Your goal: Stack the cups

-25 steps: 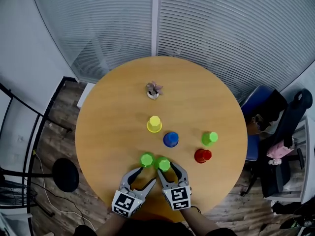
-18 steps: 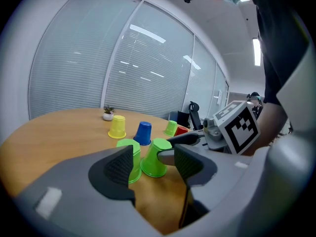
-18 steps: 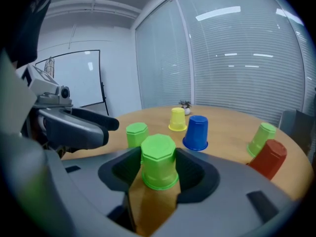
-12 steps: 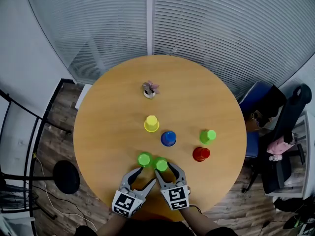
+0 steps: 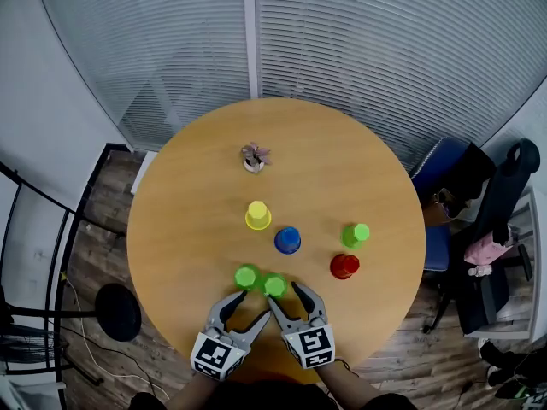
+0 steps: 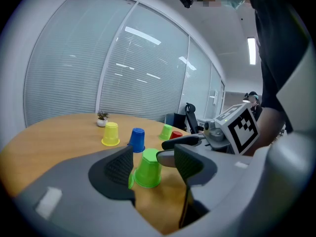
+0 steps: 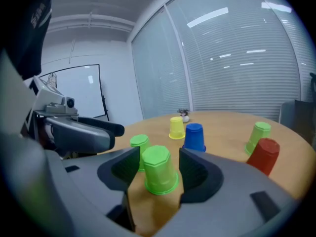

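Two light green cups stand upside down near the table's front edge. The right green cup [image 5: 274,285] [image 7: 158,169] stands on the wood between the pads of my right gripper [image 5: 286,295] [image 7: 159,171], which is open with narrow gaps on both sides. The left green cup [image 5: 246,276] [image 6: 147,168] [image 7: 139,144] stands at the mouth of my open left gripper [image 5: 244,308] [image 6: 153,164], untouched. Farther out stand a yellow cup [image 5: 258,214], a blue cup [image 5: 287,240], a third green cup [image 5: 355,234] and a red cup [image 5: 344,266], all upside down.
A small potted plant [image 5: 253,156] stands toward the far side of the round wooden table [image 5: 188,195]. Office chairs [image 5: 457,186] are at the right, glass walls with blinds behind. The right gripper's finger [image 6: 180,141] shows close beside the left gripper.
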Available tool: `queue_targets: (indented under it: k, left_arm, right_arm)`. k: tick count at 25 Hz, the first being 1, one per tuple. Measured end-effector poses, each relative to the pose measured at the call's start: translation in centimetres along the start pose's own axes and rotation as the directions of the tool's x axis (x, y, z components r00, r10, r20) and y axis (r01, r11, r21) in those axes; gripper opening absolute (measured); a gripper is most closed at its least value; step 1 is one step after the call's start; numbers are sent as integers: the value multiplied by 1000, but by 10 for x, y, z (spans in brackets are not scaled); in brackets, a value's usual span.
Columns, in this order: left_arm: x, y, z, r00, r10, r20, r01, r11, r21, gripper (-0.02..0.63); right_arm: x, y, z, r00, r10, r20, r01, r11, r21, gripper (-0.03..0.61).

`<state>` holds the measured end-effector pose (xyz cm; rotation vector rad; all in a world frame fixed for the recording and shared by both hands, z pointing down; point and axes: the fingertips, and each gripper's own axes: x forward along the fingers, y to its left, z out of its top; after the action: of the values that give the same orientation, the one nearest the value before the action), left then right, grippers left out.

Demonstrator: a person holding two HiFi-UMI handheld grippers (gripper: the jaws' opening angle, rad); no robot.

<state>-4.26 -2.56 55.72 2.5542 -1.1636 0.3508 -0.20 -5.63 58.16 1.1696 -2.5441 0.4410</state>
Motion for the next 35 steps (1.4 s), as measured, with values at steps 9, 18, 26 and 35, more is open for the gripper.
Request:
queue_targets:
  k: [9,18,26,35]
  left_arm:
    - [49,-51,32,990,-132,58,128,990,63,247]
    - [99,-92,35,979,-201,33,198,978,64,247]
    - [127,-102,26,973,-229,-8,229,972,56,247]
    - [126,-95,26,977,-212,-11,212,975,64,247]
  right_arm:
    - [-50,-68,1,985,-173,24,172,984,37,222]
    - [-83,-143,-10,957,-290,1,290,957,28,222]
    - [-73,-177,-16,956,-293,-17,293,956,12,222]
    - [-55,-180,-28,964,-260,-54,259,966,-31,222]
